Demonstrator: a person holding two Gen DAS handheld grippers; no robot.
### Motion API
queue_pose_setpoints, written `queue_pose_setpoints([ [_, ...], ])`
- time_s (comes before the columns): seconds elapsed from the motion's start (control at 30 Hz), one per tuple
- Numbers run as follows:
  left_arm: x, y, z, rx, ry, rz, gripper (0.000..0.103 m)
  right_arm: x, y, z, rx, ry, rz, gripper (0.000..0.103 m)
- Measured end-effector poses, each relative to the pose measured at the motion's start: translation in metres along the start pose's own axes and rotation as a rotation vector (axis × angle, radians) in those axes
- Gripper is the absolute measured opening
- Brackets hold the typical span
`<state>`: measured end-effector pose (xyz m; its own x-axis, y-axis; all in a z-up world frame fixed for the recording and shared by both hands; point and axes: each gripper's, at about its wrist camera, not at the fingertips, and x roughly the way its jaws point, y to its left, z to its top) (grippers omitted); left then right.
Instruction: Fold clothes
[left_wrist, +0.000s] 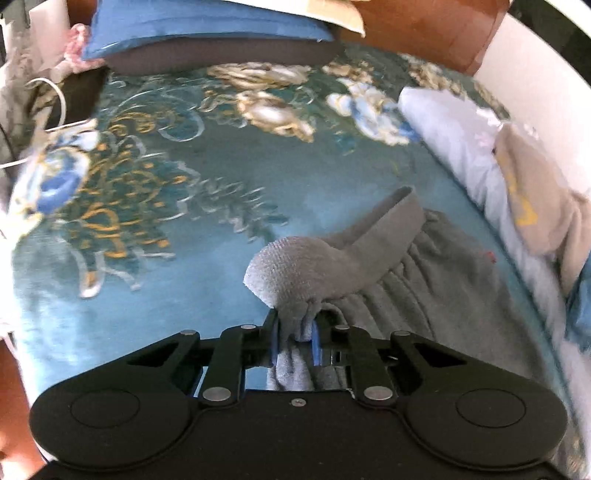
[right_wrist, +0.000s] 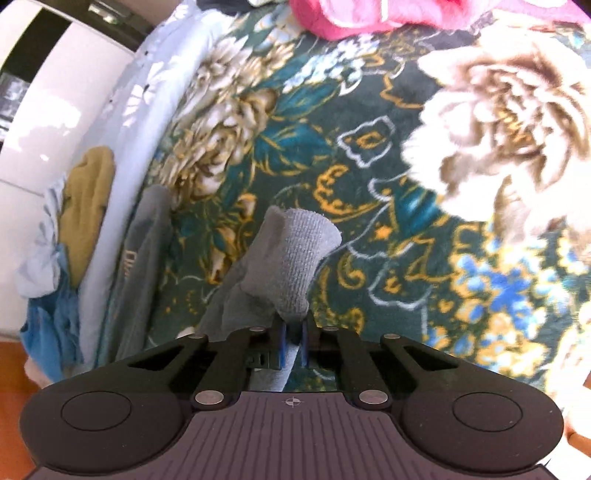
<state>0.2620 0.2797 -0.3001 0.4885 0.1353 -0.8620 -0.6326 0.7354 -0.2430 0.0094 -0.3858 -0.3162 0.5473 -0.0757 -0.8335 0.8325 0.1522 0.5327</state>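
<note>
On the left, the left gripper (left_wrist: 295, 328) is pinched tight on a bunched corner of the grey garment (left_wrist: 417, 280), beside its waistband (left_wrist: 384, 225), which rises off the blanket (left_wrist: 221, 206). To the right, the right gripper (right_wrist: 293, 332) is closed on another grey corner (right_wrist: 295, 258). Holding two corners at once probably lets the person raise and spread the garment for folding.

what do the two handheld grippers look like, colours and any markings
Both are black, with two round lobes, silver pivot pins and blue finger pads. The left gripper has a smooth glossy body; the right gripper has a ribbed grey top with a small crosshair mark. No cables or sleeves show.
</note>
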Motion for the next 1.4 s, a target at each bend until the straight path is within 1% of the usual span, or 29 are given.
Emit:
queue_pose_setpoints([
  [0.07, 0.004, 0.01, -0.004, 0.014, 0.021, 0.021, 0.017, 0.005, -0.005, -0.002, -0.01, 0.02, -0.046, 0.006],
  [0.1, 0.007, 0.014, -0.007, 0.024, 0.025, 0.045, 0.017, 0.009, -0.008, -0.004, -0.022, 0.033, -0.072, 0.006],
  [0.13, 0.011, 0.016, -0.01, 0.039, 0.019, 0.087, 0.012, 0.015, -0.009, -0.005, -0.033, 0.044, -0.092, 0.006],
  [0.17, 0.015, 0.019, -0.012, 0.044, 0.02, 0.11, 0.014, 0.021, -0.01, -0.006, -0.044, 0.055, -0.111, 0.006],
  [0.3, 0.026, 0.026, -0.015, 0.023, 0.052, 0.097, 0.013, 0.037, -0.005, -0.007, -0.095, 0.079, -0.161, 0.006],
  [0.4, 0.025, 0.022, -0.013, 0.071, 0.068, 0.093, 0.014, 0.038, 0.005, -0.007, -0.167, 0.099, -0.191, 0.009],
  [0.43, 0.022, 0.021, -0.011, 0.091, 0.076, 0.088, 0.014, 0.036, 0.008, -0.006, -0.189, 0.109, -0.19, 0.012],
  [0.47, 0.018, 0.02, -0.01, 0.11, 0.084, 0.079, 0.021, 0.032, 0.012, -0.006, -0.209, 0.118, -0.186, 0.014],
  [0.5, 0.013, 0.021, -0.009, 0.129, 0.091, 0.074, 0.026, 0.026, 0.017, -0.005, -0.23, 0.124, -0.187, 0.017],
  [0.53, 0.006, 0.021, -0.008, 0.149, 0.093, 0.074, 0.032, 0.019, 0.022, -0.004, -0.251, 0.126, -0.184, 0.024],
  [0.57, 0.001, 0.022, -0.007, 0.166, 0.093, 0.076, 0.034, 0.011, 0.028, -0.003, -0.28, 0.118, -0.182, 0.035],
  [0.6, -0.005, 0.024, -0.006, 0.18, 0.095, 0.075, 0.035, 0.003, 0.035, -0.002, -0.32, 0.097, -0.185, 0.04],
  [0.63, -0.011, 0.024, -0.005, 0.194, 0.095, 0.078, 0.039, -0.006, 0.043, 0.0, -0.362, 0.072, -0.191, 0.045],
  [0.67, -0.018, 0.024, -0.004, 0.205, 0.088, 0.085, 0.043, -0.014, 0.051, 0.002, -0.405, 0.048, -0.196, 0.046],
  [0.7, -0.025, 0.024, -0.002, 0.217, 0.077, 0.089, 0.044, -0.019, 0.058, 0.004, -0.437, 0.03, -0.196, 0.046],
  [0.73, -0.031, 0.022, 0.0, 0.23, 0.066, 0.092, 0.046, -0.022, 0.064, 0.008, -0.458, 0.024, -0.188, 0.051],
  [0.77, -0.035, 0.018, 0.002, 0.247, 0.059, 0.093, 0.054, -0.023, 0.07, 0.011, -0.477, 0.022, -0.176, 0.061],
  [0.8, -0.037, 0.015, 0.004, 0.263, 0.055, 0.097, 0.058, -0.021, 0.073, 0.014, -0.489, 0.026, -0.171, 0.065],
  [0.83, -0.037, 0.011, 0.004, 0.277, 0.053, 0.102, 0.063, -0.017, 0.076, 0.017, -0.499, 0.032, -0.168, 0.067],
  [0.9, -0.031, 0.005, 0.004, 0.294, 0.068, 0.113, 0.063, -0.004, 0.075, 0.023, -0.494, 0.041, -0.187, 0.067],
  [0.97, -0.02, 0.001, 0.001, 0.305, 0.105, 0.118, 0.063, 0.006, 0.071, 0.028, -0.476, 0.042, -0.213, 0.064],
  [1.0, -0.017, -0.002, -0.001, 0.309, 0.108, 0.134, 0.062, 0.008, 0.068, 0.029, -0.462, 0.036, -0.218, 0.064],
  [1.03, -0.015, -0.004, -0.002, 0.312, 0.105, 0.143, 0.062, 0.01, 0.065, 0.031, -0.448, 0.029, -0.218, 0.064],
  [1.1, -0.015, -0.014, 0.001, 0.324, 0.069, 0.138, 0.062, 0.021, 0.071, 0.036, -0.442, 0.032, -0.214, 0.063],
  [1.17, -0.012, -0.029, 0.009, 0.346, 0.041, 0.112, 0.062, 0.039, 0.091, 0.046, -0.47, 0.026, -0.183, 0.062],
  [1.23, -0.004, -0.049, 0.02, 0.384, 0.027, 0.078, 0.063, 0.063, 0.124, 0.058, -0.527, 0.022, -0.129, 0.062],
  [1.27, 0.002, -0.059, 0.026, 0.401, 0.025, 0.064, 0.065, 0.075, 0.141, 0.063, -0.56, 0.02, -0.109, 0.06],
  [1.33, 0.017, -0.079, 0.04, 0.414, 0.033, 0.042, 0.065, 0.101, 0.179, 0.074, -0.633, 0.015, -0.083, 0.06],
  [1.4, 0.033, -0.096, 0.054, 0.394, 0.056, 0.027, 0.065, 0.126, 0.214, 0.084, -0.692, 0.02, -0.075, 0.06],
])
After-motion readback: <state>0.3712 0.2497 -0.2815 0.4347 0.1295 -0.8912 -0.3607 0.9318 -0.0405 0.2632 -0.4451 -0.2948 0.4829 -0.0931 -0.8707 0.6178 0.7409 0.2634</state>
